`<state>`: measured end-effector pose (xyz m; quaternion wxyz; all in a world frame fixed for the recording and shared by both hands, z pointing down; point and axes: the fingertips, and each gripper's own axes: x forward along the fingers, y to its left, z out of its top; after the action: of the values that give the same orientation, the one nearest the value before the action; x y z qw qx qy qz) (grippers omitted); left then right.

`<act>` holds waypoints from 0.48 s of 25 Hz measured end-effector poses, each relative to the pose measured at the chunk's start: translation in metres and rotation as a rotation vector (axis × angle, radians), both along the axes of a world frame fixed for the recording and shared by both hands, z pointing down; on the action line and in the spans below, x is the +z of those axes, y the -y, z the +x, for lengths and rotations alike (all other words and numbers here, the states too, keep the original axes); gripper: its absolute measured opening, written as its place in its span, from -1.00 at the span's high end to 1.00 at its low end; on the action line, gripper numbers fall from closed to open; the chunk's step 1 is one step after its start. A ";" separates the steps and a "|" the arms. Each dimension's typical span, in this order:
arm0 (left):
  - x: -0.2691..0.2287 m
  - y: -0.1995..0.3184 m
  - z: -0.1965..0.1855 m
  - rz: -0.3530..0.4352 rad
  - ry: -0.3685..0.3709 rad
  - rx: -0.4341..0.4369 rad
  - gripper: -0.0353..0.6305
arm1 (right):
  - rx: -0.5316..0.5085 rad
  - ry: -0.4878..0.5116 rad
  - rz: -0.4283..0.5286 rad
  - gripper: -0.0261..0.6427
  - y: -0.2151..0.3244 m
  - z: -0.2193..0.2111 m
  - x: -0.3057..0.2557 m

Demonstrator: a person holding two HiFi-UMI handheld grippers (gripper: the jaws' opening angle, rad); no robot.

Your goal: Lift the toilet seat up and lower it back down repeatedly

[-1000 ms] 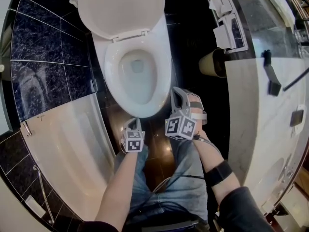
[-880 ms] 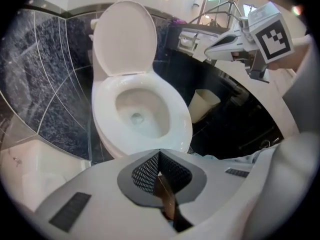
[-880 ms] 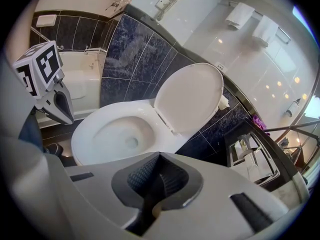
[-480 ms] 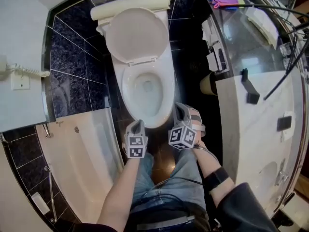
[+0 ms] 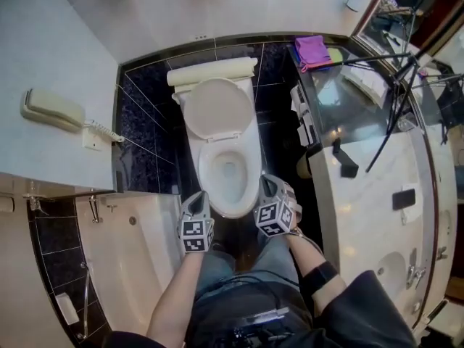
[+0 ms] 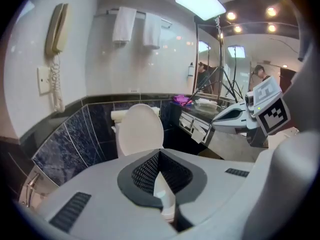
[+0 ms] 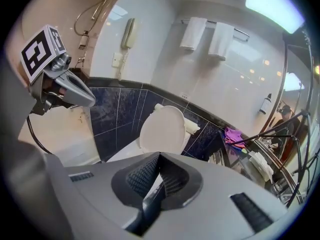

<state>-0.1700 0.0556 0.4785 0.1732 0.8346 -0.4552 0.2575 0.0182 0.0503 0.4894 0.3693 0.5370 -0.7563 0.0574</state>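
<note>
Left gripper [image 5: 200, 196], right gripper [image 5: 267, 183] risen, fingers together

A bright ceiling panel [image 6: 200, 1] lights the room, the counter [image 5: 373, 209] glares, and fisheye edges darken.

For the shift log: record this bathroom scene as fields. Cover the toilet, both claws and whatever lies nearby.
toilet lid: raised, leaning back toward the tank
bowl: uncovered
left claw: shut, nothing between the jaws, in the air before the bowl's front left
right claw: shut, nothing between the jaws, in the air before the bowl's front right
wall phone: on the wall left of the toilet
purple cloth: right of the tank
bathtub: left of the person
</note>
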 end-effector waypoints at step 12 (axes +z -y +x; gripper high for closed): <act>-0.113 0.013 -0.037 0.191 -0.046 -0.093 0.89 | 0.116 0.242 0.041 0.87 -0.011 0.033 -0.081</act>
<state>-0.2066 0.0425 0.3653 0.1150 0.8309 -0.5120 0.1852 0.0511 0.0610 0.4089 0.2604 0.5763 -0.7640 0.1275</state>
